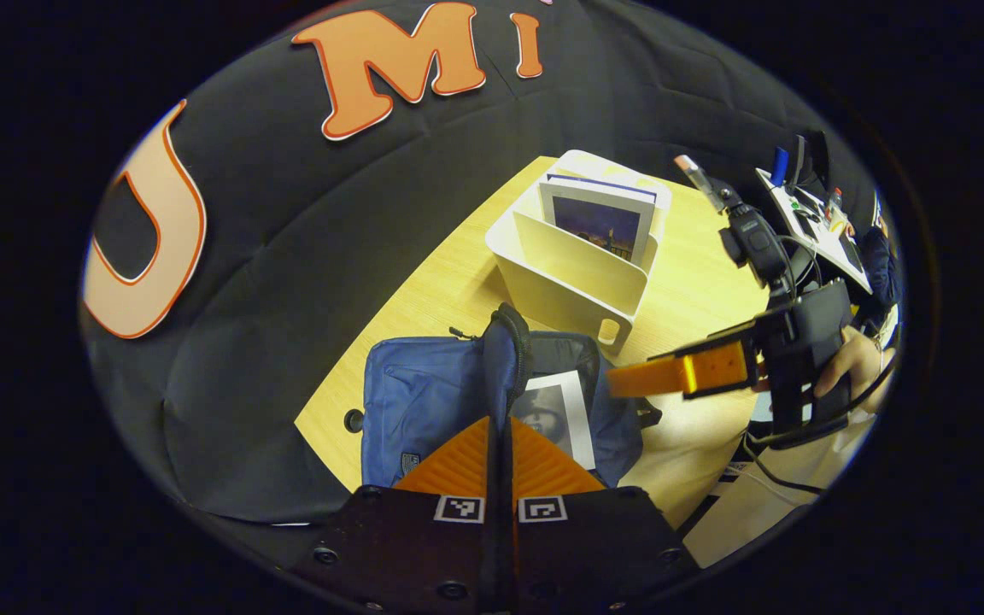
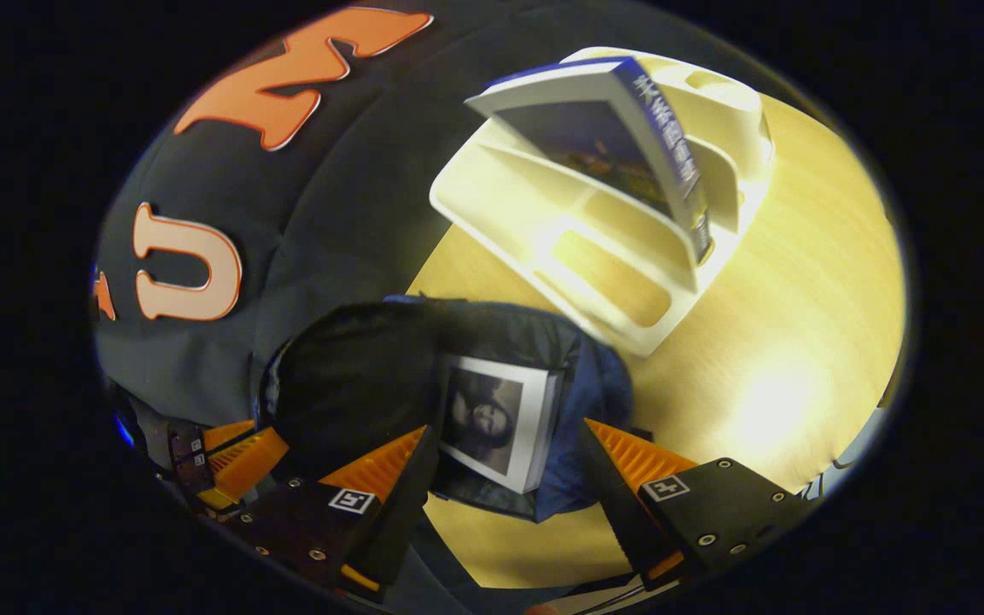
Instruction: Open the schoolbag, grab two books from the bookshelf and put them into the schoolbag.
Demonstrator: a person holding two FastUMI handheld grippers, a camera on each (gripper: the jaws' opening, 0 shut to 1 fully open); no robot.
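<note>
Nearest the lens, the left gripper point(image 1: 499, 453) has its jaws clenched on the blue schoolbag's point(image 1: 424, 401) raised flap. That schoolbag lies on the bench point(image 1: 697, 290) just in front of the white bookshelf point(image 1: 573, 273). One book point(image 2: 496, 420) sits in the schoolbag's mouth; another point(image 1: 601, 220) stands in the bookshelf. Above the schoolbag, the right gripper point(image 2: 505, 461) hangs with jaws released.

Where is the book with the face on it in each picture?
Left gripper view: the face book pokes out of the blue schoolbag, low and right of middle.
Right gripper view: the book sits low in the middle, in the bag's mouth.
Shared landmark: the white bookshelf beyond the bag.
</note>
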